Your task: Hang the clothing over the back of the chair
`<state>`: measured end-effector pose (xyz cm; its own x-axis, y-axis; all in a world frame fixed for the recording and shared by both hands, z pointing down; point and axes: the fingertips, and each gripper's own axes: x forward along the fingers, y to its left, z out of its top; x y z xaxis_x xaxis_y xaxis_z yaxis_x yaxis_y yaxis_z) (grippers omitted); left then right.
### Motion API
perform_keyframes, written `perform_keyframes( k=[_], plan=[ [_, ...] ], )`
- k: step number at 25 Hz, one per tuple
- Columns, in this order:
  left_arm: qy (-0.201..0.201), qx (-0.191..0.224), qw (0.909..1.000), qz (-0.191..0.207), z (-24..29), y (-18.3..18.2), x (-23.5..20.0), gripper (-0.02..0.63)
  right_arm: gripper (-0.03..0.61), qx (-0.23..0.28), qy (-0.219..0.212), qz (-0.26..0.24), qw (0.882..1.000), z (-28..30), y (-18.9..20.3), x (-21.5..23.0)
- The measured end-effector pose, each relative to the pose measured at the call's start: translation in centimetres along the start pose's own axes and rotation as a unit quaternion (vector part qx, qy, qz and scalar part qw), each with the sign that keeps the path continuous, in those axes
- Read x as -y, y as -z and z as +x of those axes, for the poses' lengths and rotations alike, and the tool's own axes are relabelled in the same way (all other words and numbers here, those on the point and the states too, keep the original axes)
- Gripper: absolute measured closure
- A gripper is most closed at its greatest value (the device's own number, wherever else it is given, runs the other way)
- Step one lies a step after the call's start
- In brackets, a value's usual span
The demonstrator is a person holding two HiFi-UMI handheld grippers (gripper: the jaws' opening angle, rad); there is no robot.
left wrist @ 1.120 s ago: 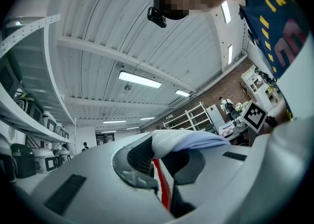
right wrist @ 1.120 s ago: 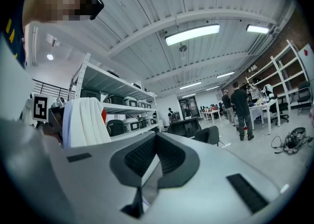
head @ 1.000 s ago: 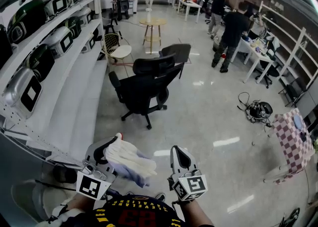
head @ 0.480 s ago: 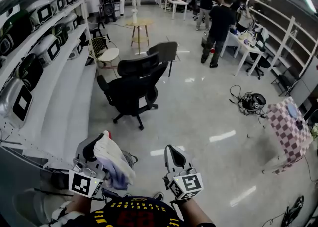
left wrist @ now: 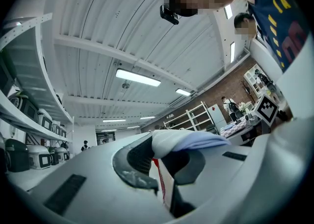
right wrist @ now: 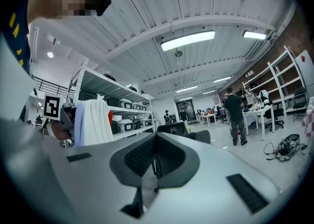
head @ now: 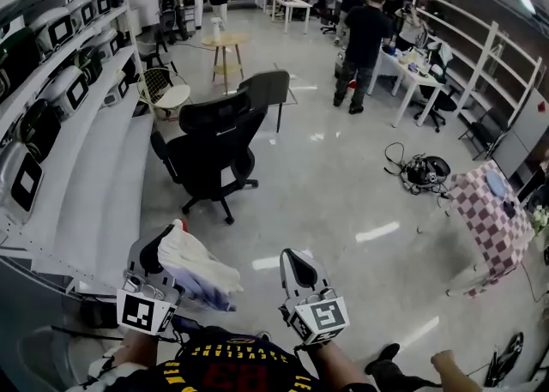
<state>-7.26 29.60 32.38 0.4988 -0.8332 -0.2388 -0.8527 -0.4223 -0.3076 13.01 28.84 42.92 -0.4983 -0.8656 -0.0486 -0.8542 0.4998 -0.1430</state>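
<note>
Head view: left tongs (head: pixel 165 240) pinch a soft white fabric garment (head: pixel 202 274), limp, probably light; right tongs (head: pixel 296 263) closed, empty, could take its free edge. At twelve o'clock, black office chair (head: pixel 210 146).

Open floor (head: pixel 334 202) ahead to black chair (head: pixel 204 150), shelving (head: pixel 94 184) close left, checkered table (head: pixel 493 220) right

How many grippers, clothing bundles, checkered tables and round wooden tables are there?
Grippers: 2 (left gripper, right gripper)
Bundle of clothing: 1
Checkered table: 1
Round wooden table: 1
Total: 5
</note>
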Motion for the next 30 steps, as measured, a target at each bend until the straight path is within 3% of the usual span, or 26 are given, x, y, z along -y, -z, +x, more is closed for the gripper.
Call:
perform_keyframes(
  k=[11, 16, 20, 30],
  plan=[
    [0.046, -0.024, 0.9986, 0.0, 4.3, 1.5, 4.0, 0.595, 0.571, -0.008, 0.015, 0.011, 1.0, -0.7, 0.6, 3.9],
    [0.065, -0.002, 0.9979, 0.001, 7.1, 1.3, 4.3, 0.595, 0.571, -0.011, 0.034, 0.006, 0.999, 0.1, 0.2, 5.9],
    [0.076, 0.012, 0.997, -0.003, 9.4, 2.3, 3.3, 0.595, 0.571, -0.009, 0.051, 0.004, 0.999, 2.2, 0.2, 7.6],
    [0.08, -0.002, 0.9966, -0.019, 16.5, 7.1, -2.4, 0.595, 0.571, -0.017, 0.071, 0.017, 0.997, 10.9, 1.3, 11.3]
  ],
)
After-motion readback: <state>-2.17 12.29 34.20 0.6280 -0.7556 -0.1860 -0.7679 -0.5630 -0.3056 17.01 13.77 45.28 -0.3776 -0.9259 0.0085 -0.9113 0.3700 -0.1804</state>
